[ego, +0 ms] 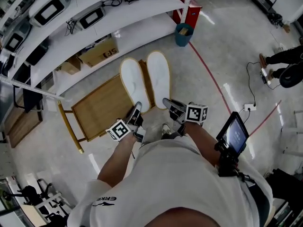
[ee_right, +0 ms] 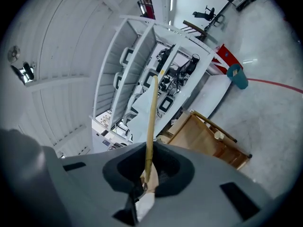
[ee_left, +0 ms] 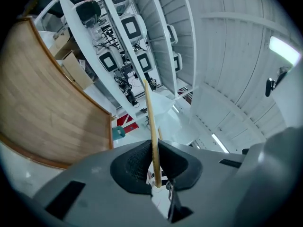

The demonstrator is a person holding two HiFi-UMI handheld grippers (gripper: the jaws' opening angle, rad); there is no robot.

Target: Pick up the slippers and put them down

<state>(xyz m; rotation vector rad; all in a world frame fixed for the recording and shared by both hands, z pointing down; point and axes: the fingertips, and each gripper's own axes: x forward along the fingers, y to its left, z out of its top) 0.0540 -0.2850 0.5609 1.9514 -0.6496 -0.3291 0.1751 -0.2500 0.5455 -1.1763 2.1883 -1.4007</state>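
Two slippers are out in front of the person, side by side just above the middle of the head view. The left slipper (ego: 134, 83) and the right slipper (ego: 158, 72) both turn a broad white face with a tan rim up to the camera. Their long edges run almost parallel and close together, toes pointing to the top of the frame.

Each one is pinched at its lower, near end. The left gripper (ego: 136, 109) has its jaws clenched on the left slipper. In the left gripper view the slipper shows edge-on as a thin tan strip, squeezed between the two dark pads. It's the same on the other side, where the right gripper (ego: 169, 104) has its jaws clamped on the right slipper, again a tan edge caught between the pads.

The left slipper overlaps the corner of a wooden chair (ego: 97, 109) at centre left. From this steep angle I can't tell whether it touches the seat. The right slipper shows against the pale glossy floor (ego: 227, 56).

Further out, white shelving (ego: 118, 11) sweeps across the upper left, with a cardboard box (ego: 99, 52) on its lowest shelf. A teal bin (ego: 183, 34) stands at top centre. A red line (ego: 208, 72) runs down the floor from it toward the right.
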